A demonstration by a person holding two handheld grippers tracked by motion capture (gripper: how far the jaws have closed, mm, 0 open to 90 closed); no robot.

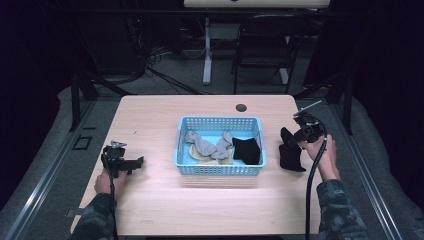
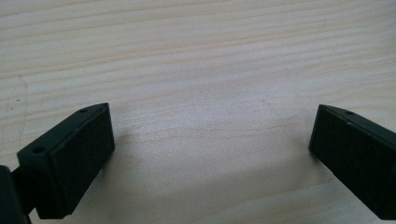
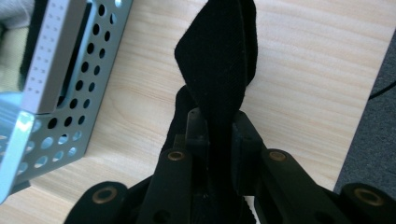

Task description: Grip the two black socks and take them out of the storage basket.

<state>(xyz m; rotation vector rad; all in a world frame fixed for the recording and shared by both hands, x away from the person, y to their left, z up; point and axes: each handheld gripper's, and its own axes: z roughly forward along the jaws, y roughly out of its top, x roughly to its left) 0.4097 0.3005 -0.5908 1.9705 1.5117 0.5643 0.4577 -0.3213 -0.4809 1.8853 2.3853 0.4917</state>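
A black sock [image 1: 290,152] hangs down to the table just right of the blue basket [image 1: 218,169]. My right gripper [image 1: 291,140] is shut on the sock's upper part. In the right gripper view the black sock [image 3: 219,60] is pinched between the two jaws of the right gripper [image 3: 218,128] and sticks out past them over the wood. My left gripper [image 1: 136,162] rests low at the table's left, open, with nothing between its fingers. In the left gripper view the left gripper [image 2: 210,140] has its jaws wide apart over bare wood.
The basket holds grey socks [image 1: 206,145], a tan piece [image 1: 207,158] and another black sock [image 1: 247,150]. Its perforated wall [image 3: 70,93] stands close to the left of the held sock. A round hole [image 1: 241,107] sits near the table's far edge. The table's right edge [image 1: 322,200] is near.
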